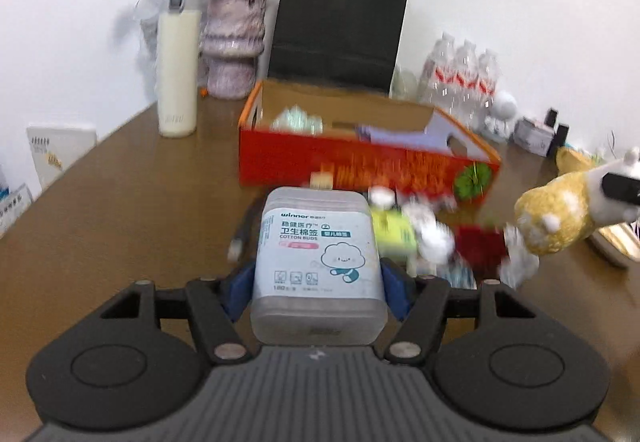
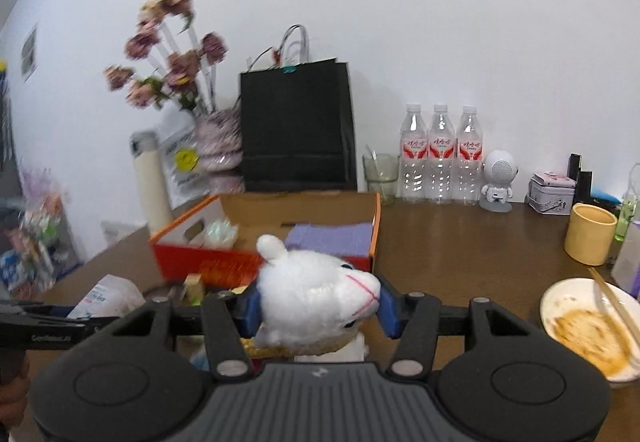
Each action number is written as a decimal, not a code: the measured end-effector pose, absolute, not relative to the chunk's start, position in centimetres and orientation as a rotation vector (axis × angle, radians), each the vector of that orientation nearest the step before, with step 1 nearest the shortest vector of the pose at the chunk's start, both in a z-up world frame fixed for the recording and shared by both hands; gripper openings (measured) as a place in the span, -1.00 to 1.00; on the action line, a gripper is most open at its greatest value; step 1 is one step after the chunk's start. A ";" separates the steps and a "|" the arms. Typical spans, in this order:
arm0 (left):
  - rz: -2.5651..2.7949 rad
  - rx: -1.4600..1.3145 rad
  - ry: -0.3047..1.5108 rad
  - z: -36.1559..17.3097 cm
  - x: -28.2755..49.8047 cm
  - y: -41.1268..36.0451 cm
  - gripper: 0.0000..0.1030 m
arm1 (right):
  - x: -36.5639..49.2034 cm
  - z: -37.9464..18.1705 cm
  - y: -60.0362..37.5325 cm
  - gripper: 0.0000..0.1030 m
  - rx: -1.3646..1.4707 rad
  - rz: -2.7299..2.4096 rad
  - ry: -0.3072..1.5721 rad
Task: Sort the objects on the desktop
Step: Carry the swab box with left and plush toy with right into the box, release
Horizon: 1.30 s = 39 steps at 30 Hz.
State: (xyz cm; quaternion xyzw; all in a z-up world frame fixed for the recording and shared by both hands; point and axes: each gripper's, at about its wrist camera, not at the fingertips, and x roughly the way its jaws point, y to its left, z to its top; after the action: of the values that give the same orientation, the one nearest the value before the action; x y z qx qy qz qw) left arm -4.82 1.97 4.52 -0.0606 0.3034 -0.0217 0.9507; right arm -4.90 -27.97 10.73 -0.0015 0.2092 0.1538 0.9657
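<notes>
My left gripper (image 1: 318, 282) is shut on a clear cotton-bud box (image 1: 318, 254) with a white and blue label, held above the brown table, short of the orange cardboard box (image 1: 360, 162). My right gripper (image 2: 318, 306) is shut on a white and yellow plush alpaca (image 2: 316, 298) by its head, just in front of the orange box (image 2: 208, 262). The plush also shows in the left wrist view (image 1: 556, 210), at the right. The orange box holds a purple cloth (image 2: 330, 234) and a pale green packet (image 2: 218, 232).
Small items lie in a blurred heap (image 1: 432, 238) before the orange box. At the back stand a white flask (image 1: 178, 70), a flower vase (image 1: 234, 42), a black paper bag (image 2: 298, 126) and three water bottles (image 2: 440, 154). A dirty bowl with chopsticks (image 2: 592, 326) and a yellow cup (image 2: 590, 238) sit right.
</notes>
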 end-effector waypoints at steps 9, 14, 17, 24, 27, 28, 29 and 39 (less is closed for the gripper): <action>-0.039 -0.084 0.675 1.7 -9.3 1.3 0.29 | -11.3 3.7 -26.9 0.08 -0.014 0.292 0.598; -0.058 -0.086 0.684 1.9 -10.3 1.3 0.32 | -12.9 3.2 -26.5 0.36 -0.040 0.349 0.647; -0.054 -0.071 0.673 2.3 -9.7 1.1 0.36 | -12.4 4.2 -26.5 0.55 -0.022 0.361 0.612; -0.088 -0.097 0.705 1.4 -8.3 1.3 0.30 | -10.3 2.1 -27.2 -0.12 0.045 0.345 0.652; -0.089 -0.087 0.687 1.5 -8.3 1.0 0.29 | -9.8 2.2 -27.0 -0.15 0.032 0.343 0.642; -0.085 -0.081 0.679 1.7 -8.3 0.9 0.29 | -9.6 2.3 -26.8 -0.16 0.028 0.344 0.634; -0.082 -0.074 0.670 2.0 -8.2 0.9 0.29 | -9.6 2.5 -26.7 -0.17 0.027 0.349 0.623; -0.092 -0.149 0.535 9.2 -1.0 3.2 0.30 | -4.2 8.9 -28.2 -0.17 0.167 0.367 0.458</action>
State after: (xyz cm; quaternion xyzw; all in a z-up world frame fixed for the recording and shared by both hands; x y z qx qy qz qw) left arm -1.01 3.19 9.21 -0.0736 0.2637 -0.0455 0.9607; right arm -4.22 -28.24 8.87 0.0822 0.2256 0.1808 0.9538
